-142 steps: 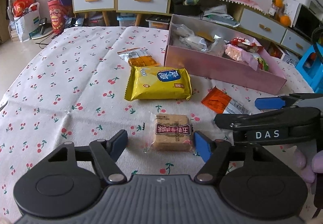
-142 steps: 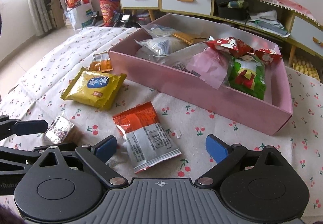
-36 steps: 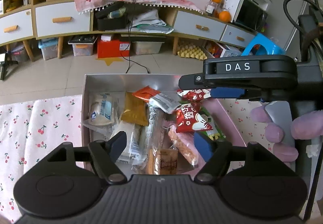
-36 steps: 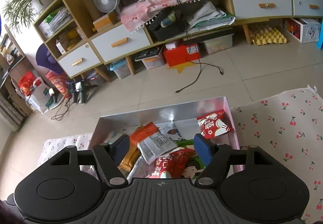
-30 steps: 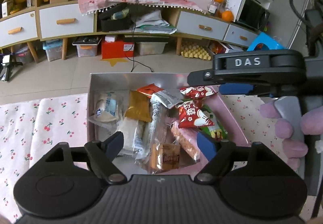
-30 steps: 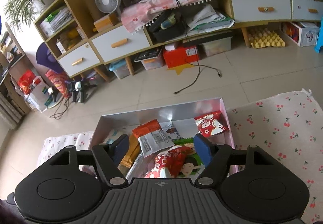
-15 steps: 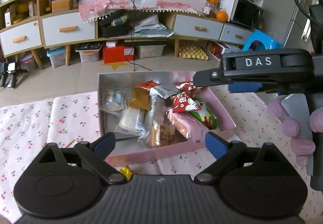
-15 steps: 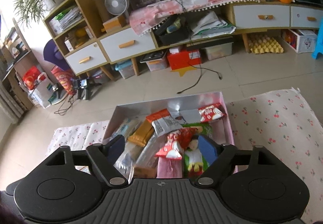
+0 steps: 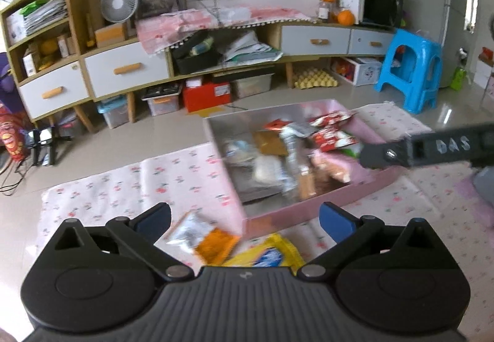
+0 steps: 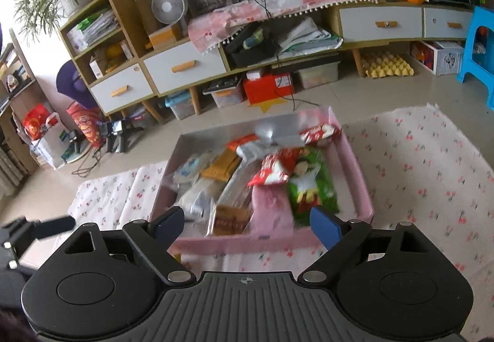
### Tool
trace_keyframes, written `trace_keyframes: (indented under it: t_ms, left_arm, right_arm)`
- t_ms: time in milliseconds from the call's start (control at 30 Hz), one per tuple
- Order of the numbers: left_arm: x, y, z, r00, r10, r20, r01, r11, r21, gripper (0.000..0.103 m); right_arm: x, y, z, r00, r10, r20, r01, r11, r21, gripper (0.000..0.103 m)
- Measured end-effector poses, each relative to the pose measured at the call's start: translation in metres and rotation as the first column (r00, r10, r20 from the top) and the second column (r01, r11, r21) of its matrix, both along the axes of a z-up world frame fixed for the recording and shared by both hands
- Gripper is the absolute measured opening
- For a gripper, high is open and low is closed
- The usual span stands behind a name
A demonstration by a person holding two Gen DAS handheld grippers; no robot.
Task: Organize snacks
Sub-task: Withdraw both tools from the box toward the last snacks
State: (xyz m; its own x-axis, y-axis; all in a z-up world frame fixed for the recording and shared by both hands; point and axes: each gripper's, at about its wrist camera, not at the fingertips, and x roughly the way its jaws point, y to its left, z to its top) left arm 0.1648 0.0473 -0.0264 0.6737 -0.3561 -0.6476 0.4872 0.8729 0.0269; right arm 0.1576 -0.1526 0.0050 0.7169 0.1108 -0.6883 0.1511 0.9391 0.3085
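A pink box (image 10: 358,175) full of snack packets stands on the cherry-print tablecloth (image 10: 416,163). Inside lie a green packet (image 10: 311,187), a red packet (image 10: 271,172) and a brown biscuit pack (image 10: 231,220). My right gripper (image 10: 247,224) hangs before the box's near wall, its jaws opening, nothing gripped between them. My left gripper (image 9: 245,218) is back from the box (image 9: 293,215), its jaws also opening and empty. Under it on the cloth lie a yellow packet (image 9: 268,255) and an orange-and-silver packet (image 9: 207,237). One finger of the right gripper (image 9: 386,153) reaches in from the right.
The table's far edge (image 9: 123,169) runs just behind the box, with tiled floor beyond. A low cabinet with drawers (image 10: 185,67) lines the wall. A blue stool (image 9: 410,70) stands at the right. Bare cloth lies left and right of the box.
Both grippers have drawn back from over the box and their jaws have widened. The yellow and orange-and-silver packets have come into the left wrist view.
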Motion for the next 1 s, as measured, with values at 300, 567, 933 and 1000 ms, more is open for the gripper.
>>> trace_keyframes:
  t_ms: [300,567,933,1000]
  left_arm:
    - [0.02,0.033,-0.022,0.999,0.053,-0.008,-0.053,0.997,0.049,0.102]
    - [0.032,0.068,-0.045,0.989,0.141,-0.037,-0.141,0.99,0.021,0.102]
    - [0.035,0.083,-0.056,0.978,0.19,-0.083,-0.195,0.978,-0.066,0.102]
    - [0.037,0.082,-0.056,0.979,0.186,-0.086,-0.193,0.978,-0.077,0.102]
  right_arm:
    - [-0.016,0.034,-0.031,1.0,-0.016,0.006,0.016,1.0,-0.024,0.091]
    - [-0.025,0.088,-0.054,0.989,0.15,0.003,-0.15,0.988,-0.046,0.091]
    - [-0.016,0.14,-0.075,0.967,0.252,0.03,-0.248,0.963,-0.101,0.098]
    - [-0.013,0.142,-0.077,0.966,0.255,0.035,-0.249,0.96,-0.131,0.098]
